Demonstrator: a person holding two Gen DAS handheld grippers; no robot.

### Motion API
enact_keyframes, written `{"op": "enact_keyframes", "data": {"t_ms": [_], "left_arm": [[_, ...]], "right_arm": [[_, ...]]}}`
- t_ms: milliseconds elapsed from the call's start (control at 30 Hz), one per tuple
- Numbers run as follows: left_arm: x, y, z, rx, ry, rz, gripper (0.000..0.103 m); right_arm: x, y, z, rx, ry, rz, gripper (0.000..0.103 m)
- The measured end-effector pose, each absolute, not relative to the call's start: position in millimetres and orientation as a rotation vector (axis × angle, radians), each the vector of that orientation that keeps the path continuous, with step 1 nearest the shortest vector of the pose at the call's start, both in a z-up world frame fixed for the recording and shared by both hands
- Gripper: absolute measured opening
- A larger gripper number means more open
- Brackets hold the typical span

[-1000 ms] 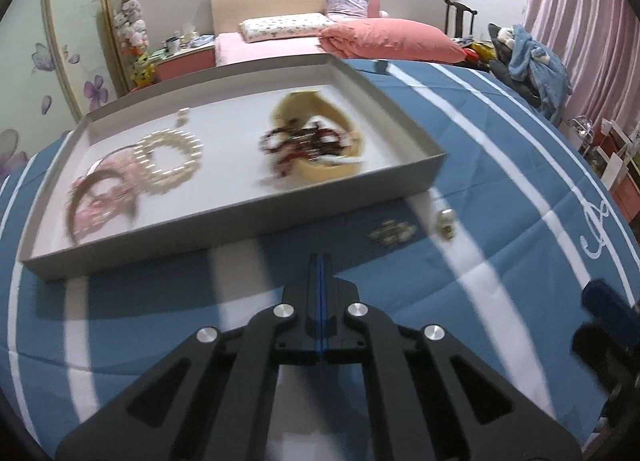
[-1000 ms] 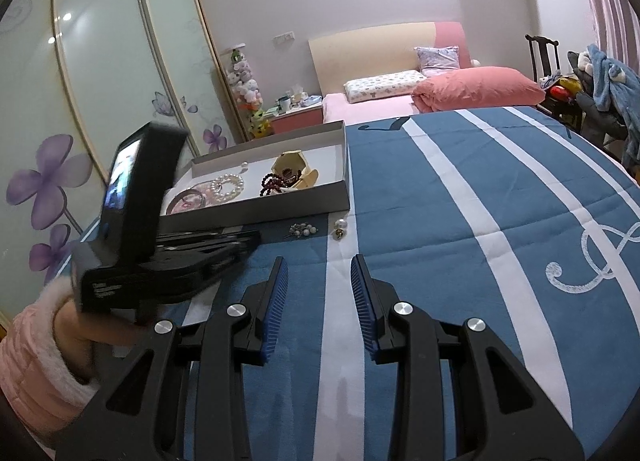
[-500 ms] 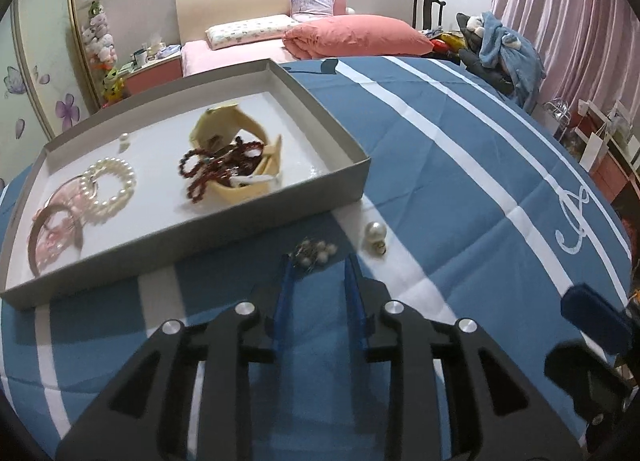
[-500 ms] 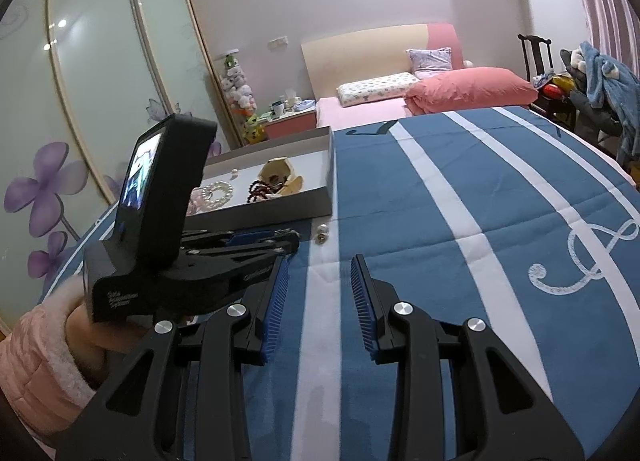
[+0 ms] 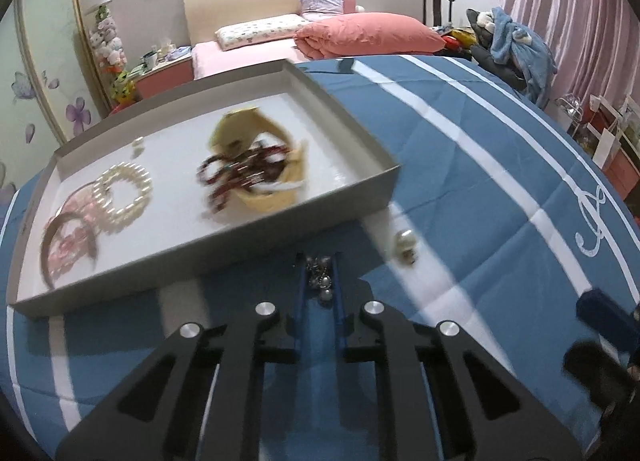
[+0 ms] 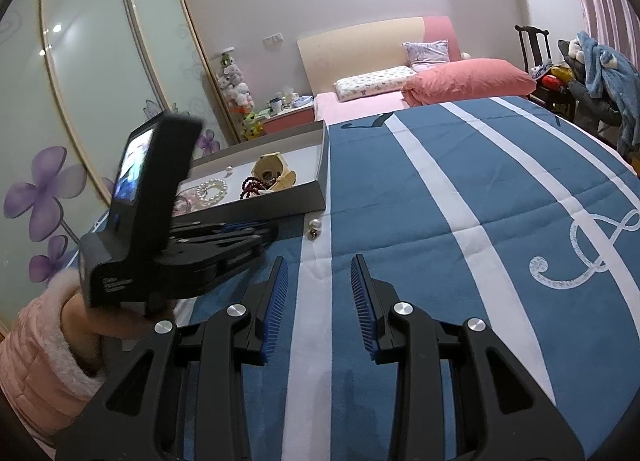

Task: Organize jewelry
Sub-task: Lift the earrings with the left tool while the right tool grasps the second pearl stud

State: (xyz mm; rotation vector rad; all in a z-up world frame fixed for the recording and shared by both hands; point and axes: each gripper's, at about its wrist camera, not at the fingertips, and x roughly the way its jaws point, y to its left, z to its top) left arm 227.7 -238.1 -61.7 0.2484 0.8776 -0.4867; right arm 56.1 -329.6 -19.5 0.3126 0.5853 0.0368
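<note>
A grey shallow box (image 5: pixel 304 217) lies on the blue striped bedspread and holds a white pearl bracelet (image 5: pixel 124 193), a dark red bead string (image 5: pixel 236 173) on a yellow piece, and a pink hair band (image 5: pixel 68 241). A small silver bead cluster (image 5: pixel 320 281) lies on the spread between the fingers of my left gripper (image 5: pixel 318 273), whose jaws stand narrowly apart around it. A pearl earring (image 5: pixel 406 245) lies just to its right, also in the right wrist view (image 6: pixel 315 227). My right gripper (image 6: pixel 318 273) is open and empty above the spread; the left gripper (image 6: pixel 224 237) shows there near the box (image 6: pixel 280 205).
A pink pillow and duvet (image 5: pixel 368 35) lie at the head of the bed. A chair with clothes (image 5: pixel 508 45) stands at the right. Wardrobe doors with flower prints (image 6: pixel 80 101) are on the left. The right gripper shows as a dark blur (image 5: pixel 600 345).
My left gripper opened from shut, moved forward and now has the bead cluster between its fingers, which have narrowed. The right gripper stayed open and barely moved.
</note>
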Motion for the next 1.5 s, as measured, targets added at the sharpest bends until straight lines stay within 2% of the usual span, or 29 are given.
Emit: {"op": "enact_keyframes", "data": {"t_ms": [267,533,633,700,867,1133,1500], "left_arm": [[222.7,-129.5,-58.5,0.226,0.877,-0.318,0.012],[231.5,-23.6,-51.9,0.101,0.891,-0.145,0.012],[230.7,-13.2,-48.6,0.042,0.884,-0.177,0.012],[228.5,-8.5,-45.0,0.022,0.866,-0.198,0.007],[223.0,-11.3,-41.7,0.007,0.846,-0.246,0.007],[219.8,-18.0,-40.9,-0.003,0.829,-0.285,0.007],[209.8,-14.4,-32.2,0.009,0.79,-0.283,0.007]], "right_arm": [[71.5,-316.7,-18.2,0.285,0.626,0.068,0.034],[113.9,-303.0,-27.2,0.247,0.754,0.057,0.034],[132.4,-301.9,-29.1,0.233,0.791,0.025,0.034],[142.4,-301.9,-29.7,0.225,0.807,0.006,0.034],[163.4,-298.9,-33.0,0.192,0.844,-0.03,0.034],[172.3,-294.3,-40.8,0.148,0.872,-0.049,0.015],[158.8,-288.9,-31.0,0.165,0.83,0.011,0.014]]}}
